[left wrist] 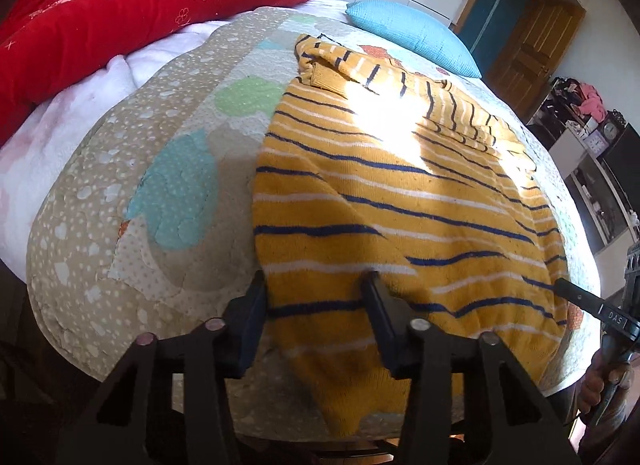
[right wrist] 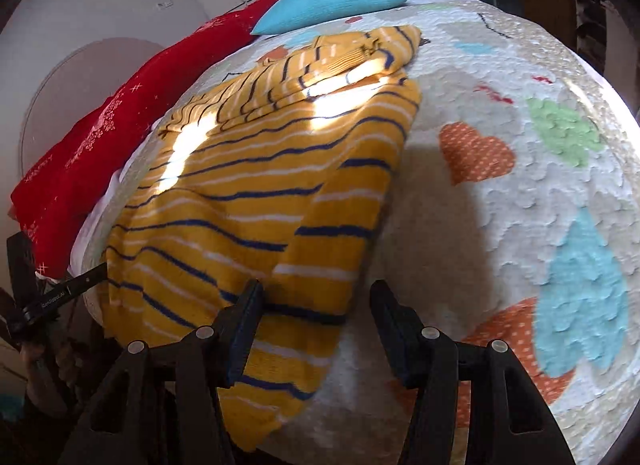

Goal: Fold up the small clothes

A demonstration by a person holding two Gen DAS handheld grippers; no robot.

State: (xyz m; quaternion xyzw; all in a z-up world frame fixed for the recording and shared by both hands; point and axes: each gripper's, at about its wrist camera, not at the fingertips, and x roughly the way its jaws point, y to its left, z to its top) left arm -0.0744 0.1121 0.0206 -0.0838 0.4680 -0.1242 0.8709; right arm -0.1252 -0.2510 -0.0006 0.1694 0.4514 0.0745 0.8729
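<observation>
- The yellow striped jumper [left wrist: 400, 201] lies spread on the patchwork quilt [left wrist: 120, 205] of a bed; in the left wrist view it fills the middle and runs off toward two o'clock; a red pillow [left wrist: 120, 17] sits at eleven o'clock and a blue cushion [left wrist: 416, 37] at one o'clock
- Done so far, by my reading: both sleeves look turned in; one lies across the chest at the far end near twelve o'clock, and a panel is folded over along one side edge, seen in the right wrist view running from centre down to six o'clock
- The left gripper [left wrist: 316, 277] has its jaws partly apart, straddling the near hem at six o'clock; whether the pads actually pinch the knit, I cannot tell
- The right gripper [right wrist: 316, 289] stands with jaws apart, one finger on the folded panel's edge, the other over bare quilt; nothing is clamped
- Left to do, as I judge it: grip the near hem at both corners and carry it up to the collar; the cross fold is not yet made
</observation>
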